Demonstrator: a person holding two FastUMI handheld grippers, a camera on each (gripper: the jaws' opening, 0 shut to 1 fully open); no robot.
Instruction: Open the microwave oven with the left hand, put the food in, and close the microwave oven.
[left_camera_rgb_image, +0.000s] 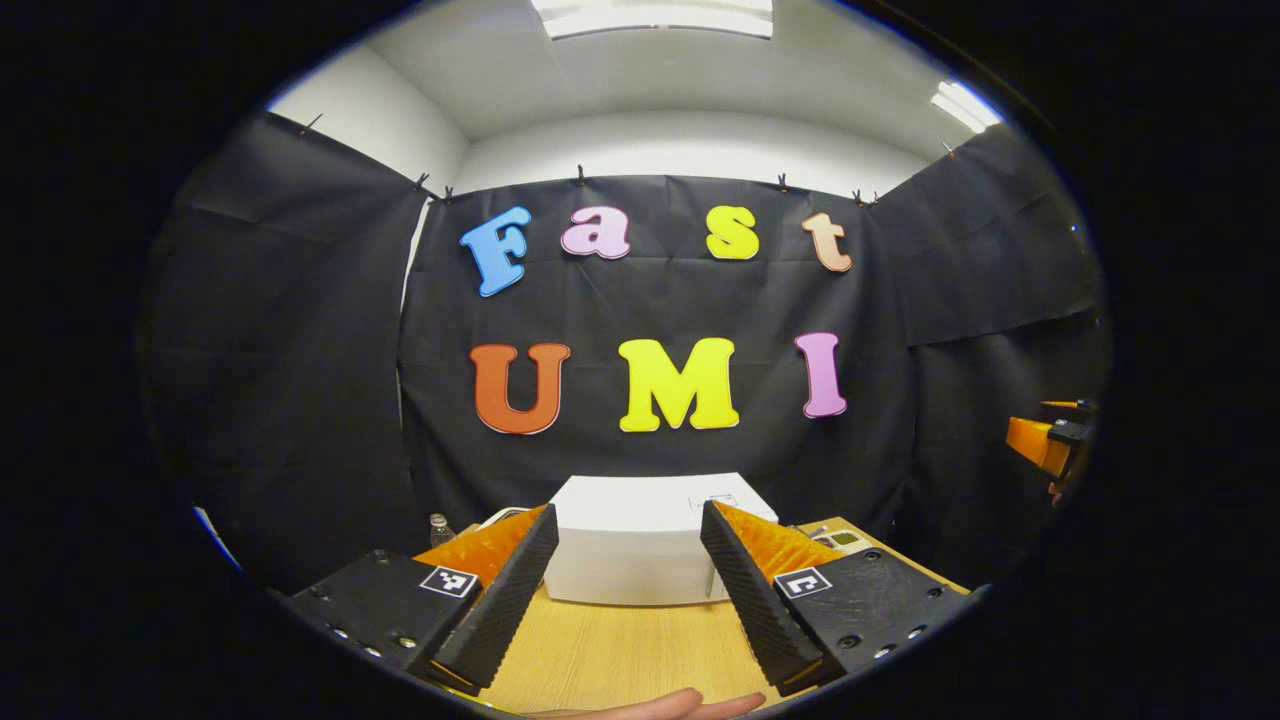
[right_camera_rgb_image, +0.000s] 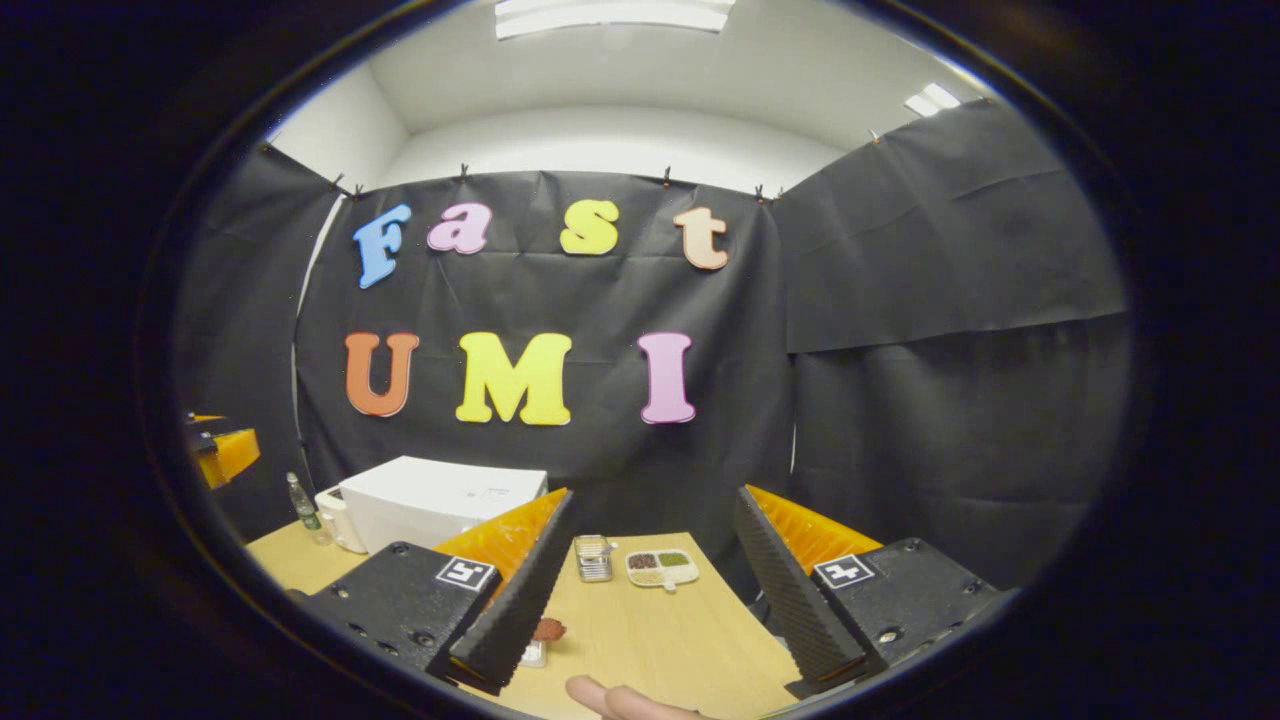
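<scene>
No readable labels. Left gripper (left_camera_rgb_image: 625, 600) wide, held level over bench (left_camera_rgb_image: 620, 650), facing white microwave (left_camera_rgb_image: 640, 540) at far edge. Right gripper (right_camera_rgb_image: 650, 600) wide; food tray (right_camera_rgb_image: 661, 568) near far edge.

One microwave oven (right_camera_rgb_image: 440, 503); one bottle (right_camera_rgb_image: 304, 509); one divided dish (right_camera_rgb_image: 661, 568); one small rack (right_camera_rgb_image: 594, 557); two grippers (left_camera_rgb_image: 625, 590) (right_camera_rgb_image: 650, 600).

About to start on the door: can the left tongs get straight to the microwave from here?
Probably yes. The left tongs are open and aimed squarely at the white microwave, with bare table between them. The door side isn't clearly visible, though.
</scene>
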